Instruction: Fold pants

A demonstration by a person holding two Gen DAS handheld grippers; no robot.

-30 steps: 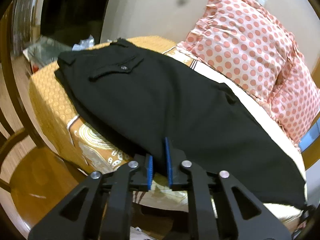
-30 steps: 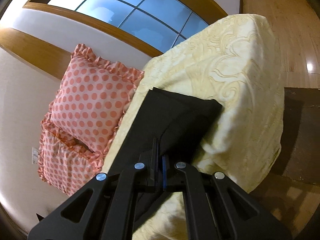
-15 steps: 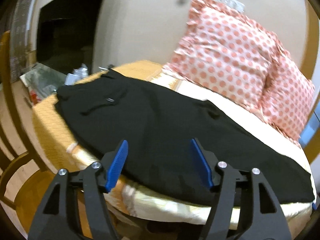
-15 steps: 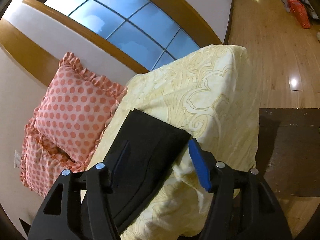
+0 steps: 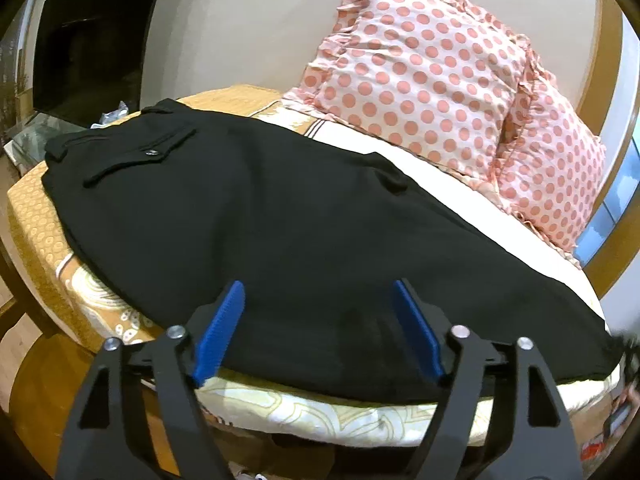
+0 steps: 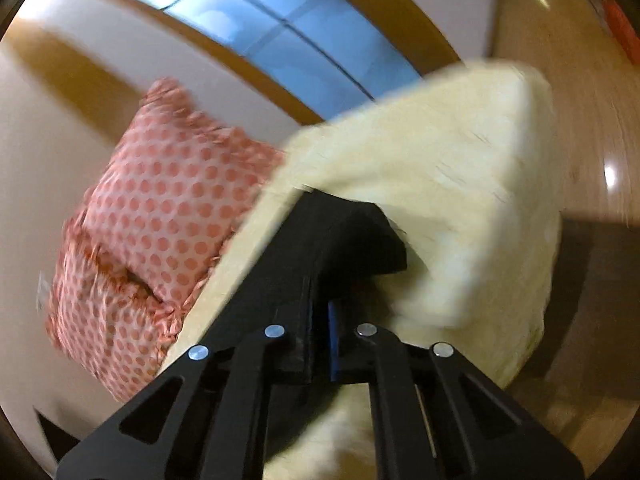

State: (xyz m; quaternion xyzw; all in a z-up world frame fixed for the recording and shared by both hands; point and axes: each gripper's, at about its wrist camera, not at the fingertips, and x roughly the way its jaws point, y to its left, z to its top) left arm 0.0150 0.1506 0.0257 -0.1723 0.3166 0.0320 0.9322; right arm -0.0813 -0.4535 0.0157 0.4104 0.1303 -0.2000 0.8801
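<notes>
Black pants (image 5: 280,220) lie flat along the bed, waistband and buttoned back pocket at the far left, legs running right. My left gripper (image 5: 320,324) is open, its blue pads spread over the near edge of the pants, holding nothing. In the right wrist view the hem end of the pants (image 6: 340,240) lies on the cream bedspread (image 6: 460,200). My right gripper (image 6: 322,344) is shut on the near edge of the hem end, and the cloth rises slightly toward it. This view is blurred.
Two pink polka-dot pillows (image 5: 440,80) lean on the wall behind the pants and show in the right wrist view (image 6: 160,220). A dark screen (image 5: 80,40) stands at far left. An arched window (image 6: 280,32) and wooden floor (image 6: 580,80) lie beyond the bed.
Both grippers opened half a second ago and let go of the pants. The left stays open. The right has since closed again on the hem end and is moving.
</notes>
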